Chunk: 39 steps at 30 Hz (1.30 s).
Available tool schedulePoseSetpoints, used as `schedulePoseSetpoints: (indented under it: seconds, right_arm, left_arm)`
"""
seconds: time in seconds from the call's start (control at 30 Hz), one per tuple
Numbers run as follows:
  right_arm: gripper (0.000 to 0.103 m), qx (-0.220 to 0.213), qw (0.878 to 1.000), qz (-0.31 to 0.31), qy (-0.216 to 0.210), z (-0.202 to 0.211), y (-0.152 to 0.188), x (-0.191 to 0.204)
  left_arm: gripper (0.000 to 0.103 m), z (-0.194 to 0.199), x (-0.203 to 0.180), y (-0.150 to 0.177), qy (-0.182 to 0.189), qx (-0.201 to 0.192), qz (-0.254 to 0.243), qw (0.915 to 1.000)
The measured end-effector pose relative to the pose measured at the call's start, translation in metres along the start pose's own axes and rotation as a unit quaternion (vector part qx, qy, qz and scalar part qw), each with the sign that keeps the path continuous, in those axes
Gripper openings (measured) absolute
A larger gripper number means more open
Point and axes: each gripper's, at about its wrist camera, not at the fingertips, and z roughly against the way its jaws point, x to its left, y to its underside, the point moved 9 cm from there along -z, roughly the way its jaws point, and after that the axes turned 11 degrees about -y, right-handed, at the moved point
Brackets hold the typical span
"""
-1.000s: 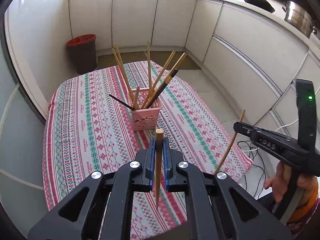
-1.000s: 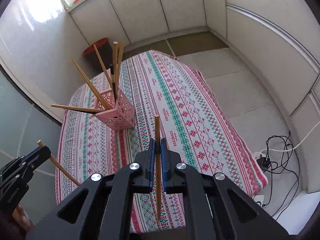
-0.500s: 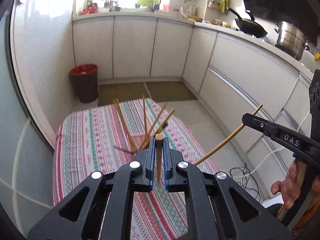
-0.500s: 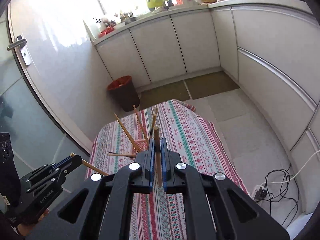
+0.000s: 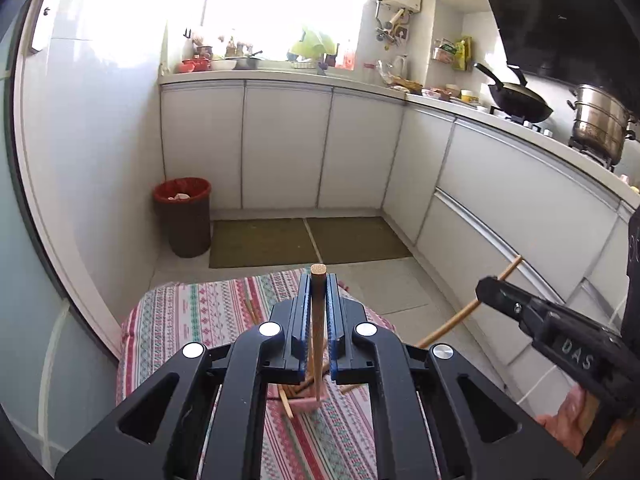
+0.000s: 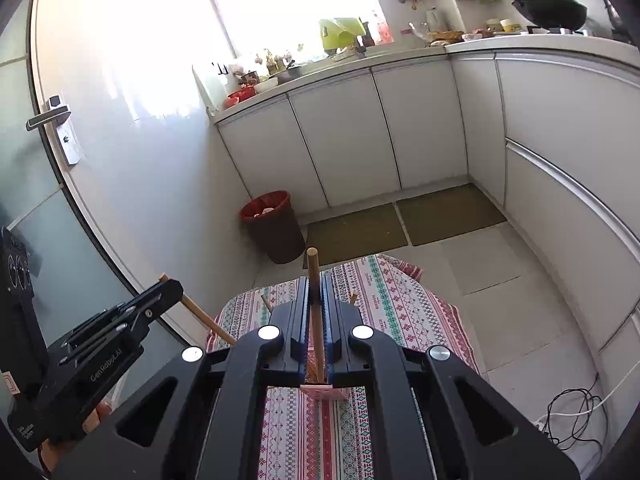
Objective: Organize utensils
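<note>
Wooden round chopsticks (image 5: 318, 320) (image 6: 315, 312) stand clamped in both the left gripper (image 5: 318, 300) and right gripper (image 6: 315, 304).

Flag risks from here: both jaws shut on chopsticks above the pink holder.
1. The pink holder is mostly hidden behind the left gripper, so aiming its chopstick is near blind.
2. Chopsticks already inside lean outward and could deflect an insert.
3. The right gripper and its chopstick come in close; they may collide.

bright daylight is pouring through a window (image 5: 276, 4) above white cabinet doors (image 5: 286, 144), and a dark bin with a red liner (image 5: 183, 216) is standing on the pale tiled floor (image 6: 520, 300).
</note>
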Motion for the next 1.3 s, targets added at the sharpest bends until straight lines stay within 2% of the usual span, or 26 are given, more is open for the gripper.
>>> schedulePoseSetpoints:
  seconds: [0.1, 0.2, 0.23, 0.27, 0.3, 0.37, 0.43, 0.5, 0.6, 0.77, 0.9, 1.07, 1.17, 1.23, 1.3]
  right_arm:
    - [0.006, 0.012, 1.0, -0.004, 0.0, -0.018, 0.006, -0.006]
    - [0.006, 0.021, 1.0, -0.007, 0.006, -0.032, 0.009, -0.012]
    - [0.006, 0.023, 1.0, -0.006, 0.008, -0.036, 0.01, -0.013]
    - [0.006, 0.026, 1.0, -0.006, 0.009, -0.04, 0.011, -0.014]
    - [0.006, 0.028, 1.0, -0.007, 0.01, -0.044, 0.011, -0.016]
    - [0.006, 0.03, 0.999, -0.009, 0.012, -0.049, 0.012, -0.017]
    - [0.006, 0.027, 0.999, -0.009, 0.015, -0.054, 0.01, -0.016]
    - [0.006, 0.025, 1.0, -0.009, 0.016, -0.057, 0.009, -0.014]
    - [0.006, 0.029, 0.999, -0.009, 0.014, -0.066, 0.011, -0.009]
    - [0.006, 0.035, 0.999, -0.001, 0.018, -0.091, 0.02, -0.002]
    - [0.01, 0.031, 0.999, 0.025, 0.024, -0.109, 0.028, 0.004]
    - [0.01, 0.019, 0.998, 0.032, 0.048, -0.088, 0.024, 0.0]
    - [0.01, 0.006, 0.996, 0.039, 0.078, -0.063, 0.021, -0.011]
    - [0.017, -0.004, 0.994, 0.048, 0.1, -0.045, 0.021, -0.018]
    - [0.037, -0.02, 0.992, 0.049, 0.118, -0.026, 0.022, -0.027]
  left_arm:
    - [0.007, -0.022, 0.003, 0.002, -0.017, 0.002, 0.002, 0.9998]
    - [0.01, -0.049, 0.007, 0.015, -0.019, 0.017, 0.008, 0.9996]
    - [0.013, -0.055, 0.01, 0.019, -0.018, 0.021, 0.014, 0.9995]
    - [0.022, -0.059, 0.014, 0.023, -0.014, 0.026, 0.025, 0.9992]
    - [0.027, -0.062, 0.019, 0.025, -0.016, 0.032, 0.036, 0.9987]
    - [0.027, -0.056, 0.028, 0.019, -0.014, 0.026, 0.051, 0.9983]
    - [0.03, -0.04, 0.042, 0.007, -0.014, 0.003, 0.075, 0.9971]
    - [0.04, -0.028, 0.051, 0.001, -0.018, -0.009, 0.092, 0.9956]
    - [0.05, -0.019, 0.063, -0.001, -0.031, -0.018, 0.103, 0.994]
    - [0.051, -0.022, 0.074, 0.004, -0.041, -0.007, 0.109, 0.9931]
    - [0.054, -0.022, 0.078, 0.004, -0.058, -0.007, 0.106, 0.9927]
    - [0.068, -0.009, 0.081, 0.002, -0.075, -0.028, 0.111, 0.9906]
    - [0.076, 0.003, 0.076, -0.001, -0.092, -0.046, 0.107, 0.9889]
    - [0.086, 0.012, 0.068, 0.0, -0.105, -0.057, 0.098, 0.9881]
    - [0.096, 0.017, 0.06, -0.002, -0.117, -0.066, 0.087, 0.9872]
